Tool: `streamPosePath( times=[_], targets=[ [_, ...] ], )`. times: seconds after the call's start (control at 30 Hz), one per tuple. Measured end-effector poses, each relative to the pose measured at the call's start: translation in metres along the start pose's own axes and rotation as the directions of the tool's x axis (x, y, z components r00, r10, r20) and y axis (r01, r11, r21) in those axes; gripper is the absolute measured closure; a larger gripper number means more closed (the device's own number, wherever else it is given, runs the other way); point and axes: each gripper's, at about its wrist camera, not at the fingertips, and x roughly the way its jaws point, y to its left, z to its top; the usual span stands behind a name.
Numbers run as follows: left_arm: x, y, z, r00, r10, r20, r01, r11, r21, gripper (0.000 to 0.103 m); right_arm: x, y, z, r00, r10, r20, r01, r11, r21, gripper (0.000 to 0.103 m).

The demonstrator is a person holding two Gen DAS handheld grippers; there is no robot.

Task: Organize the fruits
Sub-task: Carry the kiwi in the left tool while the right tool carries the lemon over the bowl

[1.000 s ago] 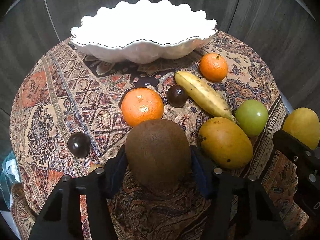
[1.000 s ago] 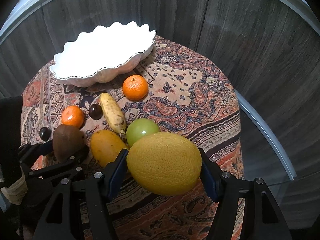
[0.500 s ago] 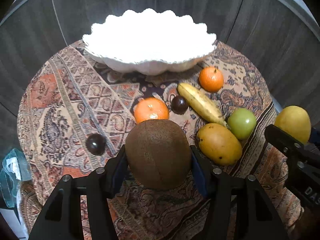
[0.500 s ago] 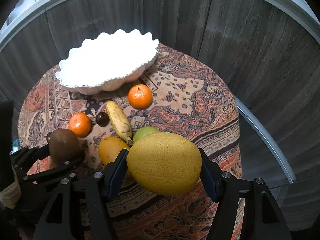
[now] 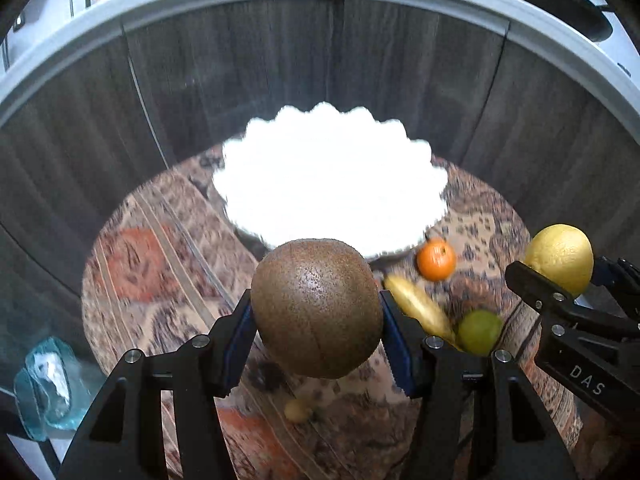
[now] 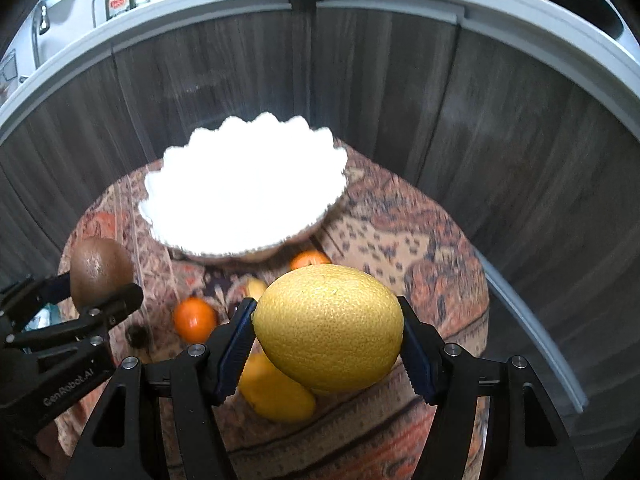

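Note:
My left gripper (image 5: 318,332) is shut on a brown kiwi (image 5: 316,308), held in the air above the patterned tablecloth (image 5: 160,280). My right gripper (image 6: 328,344) is shut on a large yellow citrus fruit (image 6: 328,326), also lifted. Each gripper shows in the other's view: the kiwi (image 6: 100,270) at the left, the yellow fruit (image 5: 560,258) at the right. A white scalloped bowl (image 5: 328,178) stands empty at the far side of the round table. Left on the cloth are a tangerine (image 5: 436,259), a banana (image 5: 420,306), a green fruit (image 5: 478,332), another tangerine (image 6: 195,319) and a mango (image 6: 276,394).
Dark wood-grain cabinet fronts (image 5: 280,80) curve behind the table under a grey counter edge (image 5: 200,4). A dark plum (image 6: 137,335) lies near the tangerine. A crumpled clear plastic bag (image 5: 52,384) sits off the table's left edge. A small yellowish fruit (image 5: 298,410) lies below the kiwi.
Both grippers have risen with their fruits, so the table and bowl look smaller and lower, and the cabinet fronts and counter edge have come into view. The grips are unchanged.

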Motion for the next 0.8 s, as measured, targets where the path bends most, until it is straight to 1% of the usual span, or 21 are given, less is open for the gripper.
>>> streamPosePath(
  times=[0.2, 0.27, 0.43, 0.57, 0.63, 0.8],
  targets=[
    [0.003, 0.011, 0.032, 0.999, 0.02, 0.038, -0.02, 1.0, 0.012, 0.045, 0.007, 0.006, 0.031, 0.999, 0.007, 0.04, -0.006, 1.0, -0.028, 0.036],
    [0.005, 0.015, 0.04, 1.0, 0.012, 0.029, -0.012, 1.0, 0.005, 0.045, 0.013, 0.007, 0.043, 0.999, 0.017, 0.032, -0.016, 1.0, -0.024, 0.036],
    [0.006, 0.023, 0.057, 0.999, 0.014, 0.042, -0.014, 1.0, 0.018, 0.045, 0.025, 0.012, 0.069, 0.999, 0.039, 0.024, -0.038, 0.999, -0.039, 0.036],
    [0.02, 0.028, 0.071, 1.0, 0.005, 0.03, -0.006, 1.0, 0.019, 0.045, 0.037, 0.017, 0.087, 0.999, 0.049, 0.023, -0.048, 0.997, -0.052, 0.036],
    [0.029, 0.031, 0.077, 1.0, -0.011, 0.018, 0.011, 1.0, 0.014, 0.045, 0.046, 0.019, 0.094, 0.998, 0.051, 0.019, -0.05, 0.997, -0.059, 0.036],
    [0.053, 0.033, 0.089, 1.0, -0.015, -0.012, 0.015, 1.0, 0.025, 0.045, 0.072, 0.023, 0.109, 0.998, 0.055, -0.007, -0.055, 0.996, -0.073, 0.036]
  ],
)
